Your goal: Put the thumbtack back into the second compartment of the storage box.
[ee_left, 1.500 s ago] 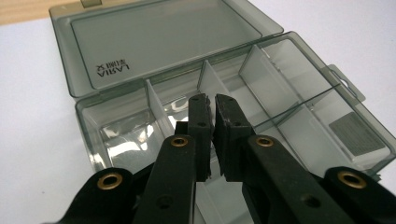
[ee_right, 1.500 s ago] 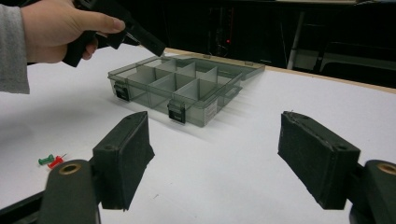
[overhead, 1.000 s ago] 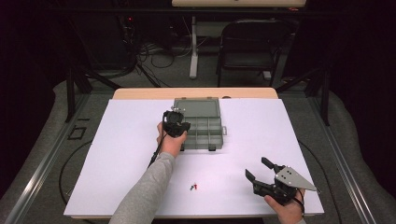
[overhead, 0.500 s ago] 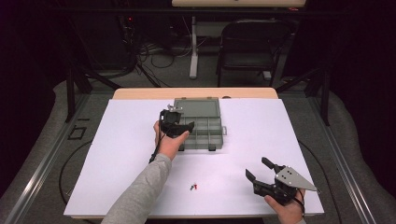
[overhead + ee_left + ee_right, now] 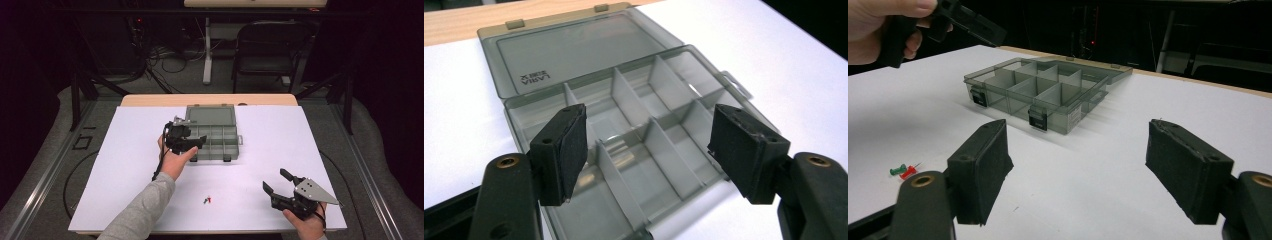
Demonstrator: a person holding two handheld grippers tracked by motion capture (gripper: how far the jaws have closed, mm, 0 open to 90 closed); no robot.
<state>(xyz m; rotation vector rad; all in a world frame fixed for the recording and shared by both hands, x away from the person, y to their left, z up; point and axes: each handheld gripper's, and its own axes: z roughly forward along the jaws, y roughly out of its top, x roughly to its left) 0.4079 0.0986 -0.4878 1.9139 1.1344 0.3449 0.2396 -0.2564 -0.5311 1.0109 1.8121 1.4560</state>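
Note:
A smoky clear compartment box (image 5: 215,142) lies on the white sheet with its lid (image 5: 210,115) folded flat behind it. My left gripper (image 5: 196,143) hovers at the box's near left corner, open. Its jaws have just been opening, with nothing between them. In the left gripper view the left gripper (image 5: 649,137) looks down into the box (image 5: 634,130) and its divided cells. My right gripper (image 5: 274,180) rests open near the front right edge, facing the box (image 5: 1043,95) from a distance. A green and a red push pin (image 5: 207,200) lie together on the sheet, seen also as push pins (image 5: 904,171).
The white sheet (image 5: 310,145) covers a wooden table whose far edge (image 5: 150,100) shows behind the box. Beyond the table stand a dark chair (image 5: 270,45), a desk leg (image 5: 206,50) and floor cables. The other hand and its gripper (image 5: 965,20) show in the right gripper view.
The left gripper has lifted and drawn back from over the box toward its near left corner, and its jaws have spread apart. The right gripper has not moved.

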